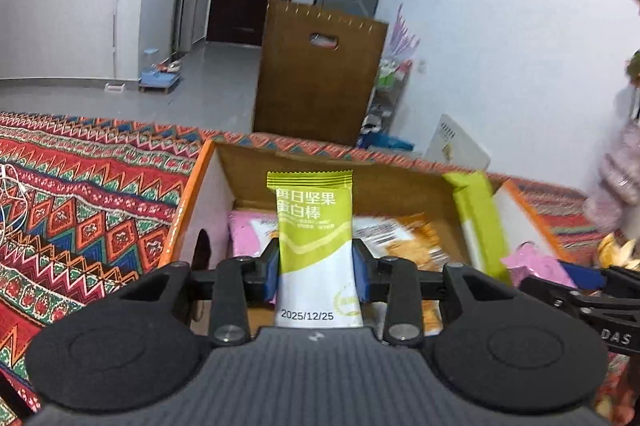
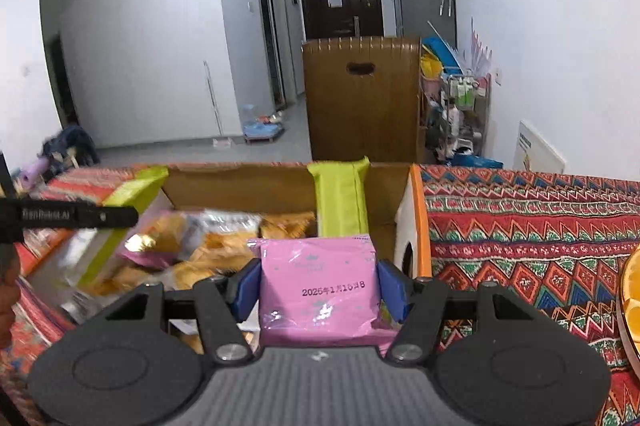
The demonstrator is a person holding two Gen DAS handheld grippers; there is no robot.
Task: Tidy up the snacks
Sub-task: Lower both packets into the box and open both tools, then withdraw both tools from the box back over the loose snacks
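Note:
An open cardboard box (image 1: 188,202) with orange edges sits on the patterned cloth and holds several snack packets, pink (image 1: 246,232) and orange (image 1: 416,246). My left gripper (image 1: 316,262) is shut on a green and white nut bar packet (image 1: 314,226), upright over the box. A second green packet (image 1: 478,222) leans on the box's right wall. My right gripper (image 2: 318,282) is shut on a pink packet (image 2: 318,286) above the same box (image 2: 420,218). A green packet (image 2: 342,198) stands against the far wall there. The left gripper's body (image 2: 68,216) shows at the left.
A red patterned cloth (image 1: 80,210) covers the surface around the box. A brown board with a handle hole (image 1: 316,78) stands behind. A yellow plate edge (image 2: 630,298) lies at the right on the cloth (image 2: 520,226). White cables (image 1: 12,194) lie at the far left.

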